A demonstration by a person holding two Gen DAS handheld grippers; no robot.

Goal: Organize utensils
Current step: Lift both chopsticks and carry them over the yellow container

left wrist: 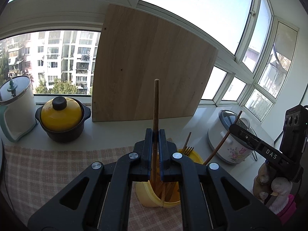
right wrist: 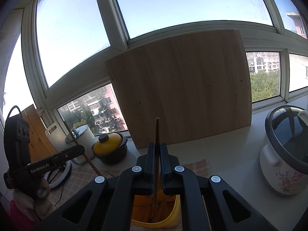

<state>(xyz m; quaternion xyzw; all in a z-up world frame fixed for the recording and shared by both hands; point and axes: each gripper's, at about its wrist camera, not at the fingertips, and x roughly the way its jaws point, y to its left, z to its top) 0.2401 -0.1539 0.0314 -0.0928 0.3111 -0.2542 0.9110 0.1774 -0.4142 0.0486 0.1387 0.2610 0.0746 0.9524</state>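
Left wrist view: we see the left hand-held gripper clenched on a wooden chopstick, upright over the yellow utensil holder (a fork and more sticks stand inside). The right hand-held gripper likewise grasps its own chopstick above that holder. The holder stands on a checked cloth on the surface; behind it leans a wooden cutting board, a yellow-lidded pot and rice cooker to either side.

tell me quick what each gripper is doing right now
Left gripper: shut on a chopstick.
Right gripper: shut on a second chopstick.
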